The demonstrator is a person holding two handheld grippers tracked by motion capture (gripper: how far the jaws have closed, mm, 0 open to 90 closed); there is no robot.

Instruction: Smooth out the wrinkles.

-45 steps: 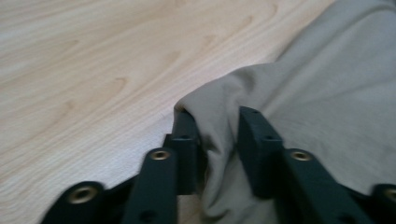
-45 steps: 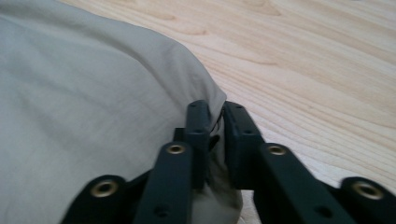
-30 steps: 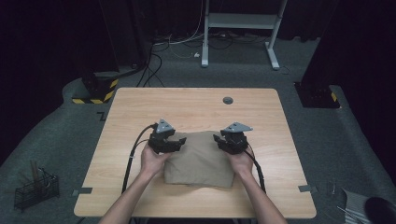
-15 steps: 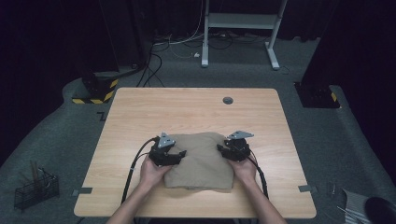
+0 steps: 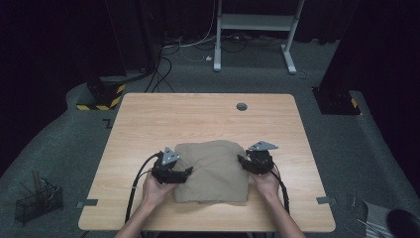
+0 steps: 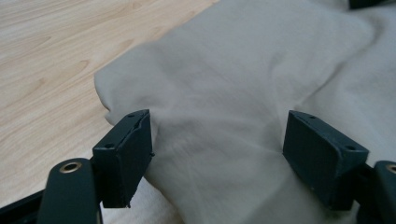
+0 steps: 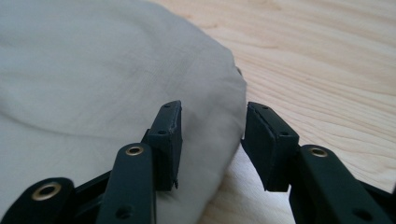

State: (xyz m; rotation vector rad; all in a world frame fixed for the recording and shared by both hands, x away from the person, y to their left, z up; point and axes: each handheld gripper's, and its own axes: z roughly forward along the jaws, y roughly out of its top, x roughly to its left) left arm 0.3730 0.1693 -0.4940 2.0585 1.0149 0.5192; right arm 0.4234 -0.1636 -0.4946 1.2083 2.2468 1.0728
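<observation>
A folded beige cloth (image 5: 213, 171) lies on the wooden table (image 5: 198, 119) near its front edge. My left gripper (image 5: 186, 171) rests at the cloth's left side. In the left gripper view its jaws have just been opening and stand wide, with a soft ridge of the cloth (image 6: 224, 93) between the pads (image 6: 123, 154), which do not press on it. At the cloth's right side is my right gripper (image 5: 241, 161). In the right gripper view the cloth's rounded edge (image 7: 219, 116) lies between its parted fingers (image 7: 268, 144), not pinched.
A round grommet (image 5: 241, 106) sits at the table's far side. Grey tape marks (image 5: 88, 203) lie on the front corners. On the floor are a wire basket (image 5: 37, 201) at left, a yellow-black base (image 5: 101, 96) and a white desk frame (image 5: 257, 29) beyond.
Both hands have drawn back toward the table's near edge along the cloth's two sides. The cloth has stayed where it was.
</observation>
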